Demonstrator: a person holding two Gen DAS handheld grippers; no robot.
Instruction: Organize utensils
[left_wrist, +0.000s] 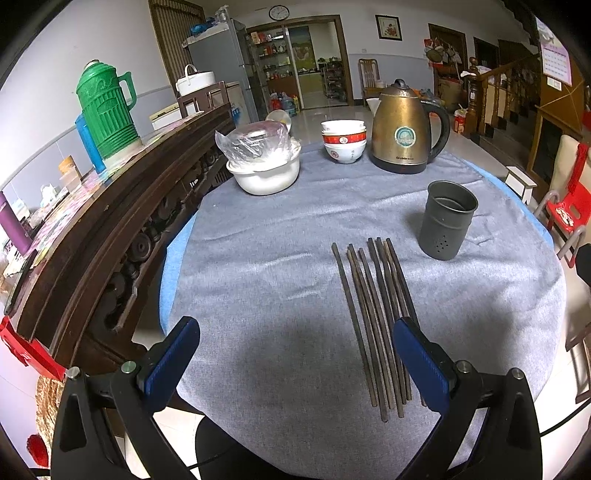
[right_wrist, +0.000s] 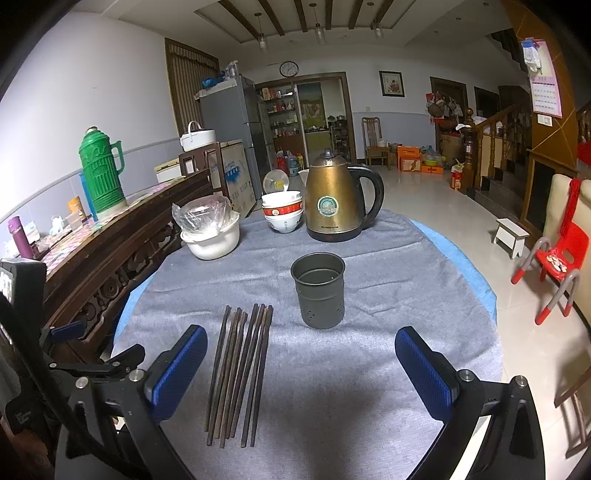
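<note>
Several dark wooden chopsticks (left_wrist: 373, 317) lie side by side on the grey cloth, also in the right wrist view (right_wrist: 240, 369). A dark metal utensil cup (left_wrist: 445, 219) stands upright and empty just beyond them to the right; it shows in the right wrist view (right_wrist: 319, 291) too. My left gripper (left_wrist: 295, 332) is open and empty above the cloth, its right finger over the chopsticks' near ends. My right gripper (right_wrist: 301, 343) is open and empty, with the chopsticks just inside its left finger and the cup ahead.
A brass electric kettle (left_wrist: 402, 129), stacked bowls (left_wrist: 343, 142) and a white pot with a plastic-wrapped bowl (left_wrist: 264, 162) stand at the table's far side. A dark wooden sideboard (left_wrist: 110, 206) with a green thermos (left_wrist: 107, 110) runs along the left. A red child's chair (right_wrist: 557, 254) stands on the right.
</note>
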